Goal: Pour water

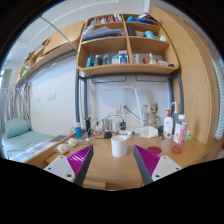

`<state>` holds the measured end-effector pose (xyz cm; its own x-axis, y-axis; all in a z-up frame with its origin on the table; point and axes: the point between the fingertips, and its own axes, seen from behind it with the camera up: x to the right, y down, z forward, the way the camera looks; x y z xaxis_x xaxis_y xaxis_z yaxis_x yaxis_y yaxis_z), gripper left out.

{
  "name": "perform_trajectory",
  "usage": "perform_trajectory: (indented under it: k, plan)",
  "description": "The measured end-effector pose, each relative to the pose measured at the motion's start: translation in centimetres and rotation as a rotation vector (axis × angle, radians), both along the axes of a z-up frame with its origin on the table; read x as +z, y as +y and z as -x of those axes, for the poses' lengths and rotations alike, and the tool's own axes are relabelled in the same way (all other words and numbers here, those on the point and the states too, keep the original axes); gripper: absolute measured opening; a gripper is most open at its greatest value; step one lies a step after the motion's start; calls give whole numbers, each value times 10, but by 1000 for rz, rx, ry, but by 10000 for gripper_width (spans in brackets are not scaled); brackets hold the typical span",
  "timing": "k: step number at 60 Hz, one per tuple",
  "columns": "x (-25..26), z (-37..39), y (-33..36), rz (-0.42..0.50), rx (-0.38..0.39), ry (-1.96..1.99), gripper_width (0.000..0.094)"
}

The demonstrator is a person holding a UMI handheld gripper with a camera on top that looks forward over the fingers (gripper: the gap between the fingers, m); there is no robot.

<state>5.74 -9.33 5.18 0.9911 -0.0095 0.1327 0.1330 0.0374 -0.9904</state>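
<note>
Desk (112,170); cup (120,146) beyond claw (112,163) (spread)

Supporting surface: a light brown wooden desk (105,168) extending ahead of the fingers. A white cylindrical cup (119,146) stands on it, upright, just beyond and between them. Farther back, toward the wall: small bottles and clutter, unidentifiable. To the right: a white bottle (168,127) and a pink bottle (180,129).
</note>
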Motion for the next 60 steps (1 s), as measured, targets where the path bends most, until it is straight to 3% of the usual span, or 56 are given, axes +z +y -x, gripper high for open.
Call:
perform_trajectory:
  k: [10,25,36,54,60]
  plan:
    - [-2,-51,10,-17,-31,-35,851]
    - [5,-208,24,-4,-236,-65,842]
    - [21,-291,52,-26,-319,-74,831]
    - [29,-330,126,-20,-290,-80,845]
    - [30,-331,136,-20,-278,-90,809]
